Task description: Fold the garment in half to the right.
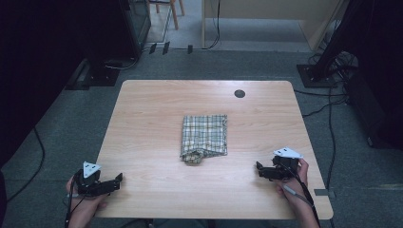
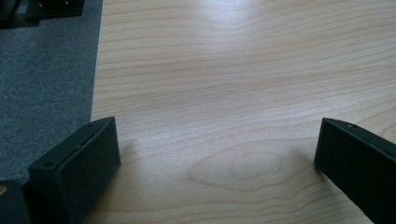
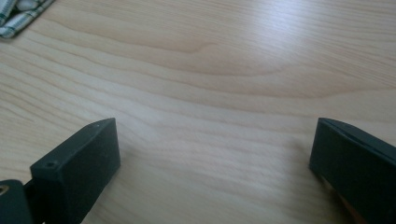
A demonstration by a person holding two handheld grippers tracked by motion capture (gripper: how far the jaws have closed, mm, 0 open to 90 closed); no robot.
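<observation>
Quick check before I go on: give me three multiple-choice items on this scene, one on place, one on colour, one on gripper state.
1. Where does the folded cloth lie?
A. mid-table
B. on the floor
C. in the left gripper

2. What is its pattern?
A. plain red
B. green-and-white check
C. black dots

3. How do the left gripper and right gripper stand?
A. both shut
B. one shut on the cloth
C. both open

Answers:
A, it rests on the table between the grippers.
B, checks show in the high view.
C, jaws stand wide apart over bare wood.
</observation>
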